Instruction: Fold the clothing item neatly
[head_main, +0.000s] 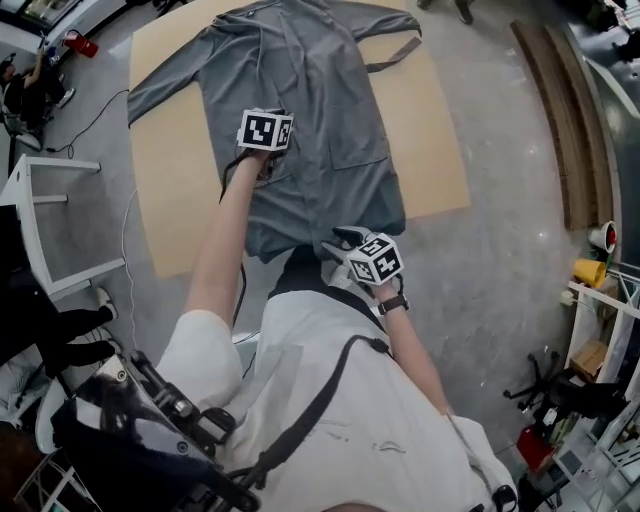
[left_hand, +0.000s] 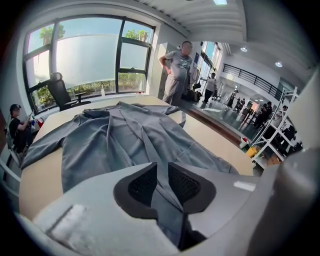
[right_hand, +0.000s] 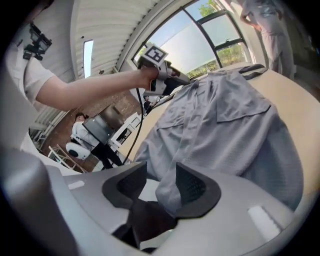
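Note:
A grey long-sleeved coat (head_main: 310, 100) lies spread flat on a tan board table (head_main: 430, 120), collar at the far end, hem at the near edge. My left gripper (head_main: 265, 135) hovers over the coat's middle left. In the left gripper view its jaws (left_hand: 162, 182) stand a little apart, with a ridge of the grey cloth (left_hand: 125, 140) running through the gap. My right gripper (head_main: 343, 240) is at the hem by the near edge. Its jaws (right_hand: 161, 182) are parted, and a hanging fold of the coat (right_hand: 225, 120) rests against one pad with space beside it.
A white metal frame (head_main: 40, 220) stands left of the table, and a red extinguisher (head_main: 82, 44) sits farther back. Long wooden planks (head_main: 560, 120) lie on the floor to the right, near white shelving (head_main: 600, 300). A person (left_hand: 177, 70) stands beyond the far end.

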